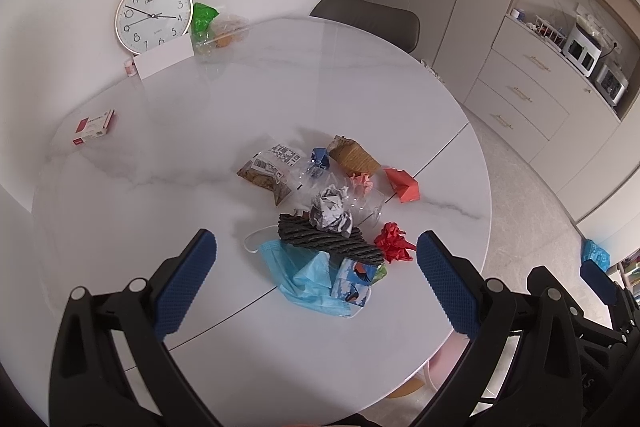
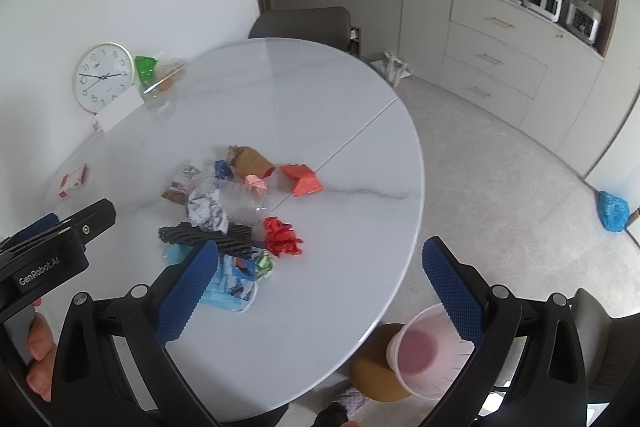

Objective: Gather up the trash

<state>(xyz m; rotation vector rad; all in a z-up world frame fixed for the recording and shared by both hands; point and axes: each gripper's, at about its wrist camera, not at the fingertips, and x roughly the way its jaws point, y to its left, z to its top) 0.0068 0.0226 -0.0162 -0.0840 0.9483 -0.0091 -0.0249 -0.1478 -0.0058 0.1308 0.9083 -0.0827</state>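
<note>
A heap of trash lies mid-table: a blue face mask [image 1: 298, 273], a black twisted rope piece [image 1: 328, 241], a crumpled grey paper ball [image 1: 330, 209], red crumpled paper [image 1: 394, 241], a red folded carton [image 1: 402, 183], a brown paper cup [image 1: 354, 155] and a snack packet [image 1: 264, 175]. My left gripper [image 1: 316, 283] hangs open just above the mask, its fingers on either side of it, holding nothing. My right gripper [image 2: 320, 291] is open and empty, over the table's near edge, right of the heap [image 2: 224, 223]. A pink bin [image 2: 424, 351] stands below that edge.
A wall clock [image 1: 154, 14], a green bag [image 1: 203, 17] and a white card [image 1: 164, 61] stand at the table's [image 1: 280, 75] far side. A red-white box [image 1: 94, 126] lies far left. A grey chair [image 1: 368, 19], cabinets [image 2: 500, 59] and a blue bag [image 2: 612, 211] on the floor are beyond.
</note>
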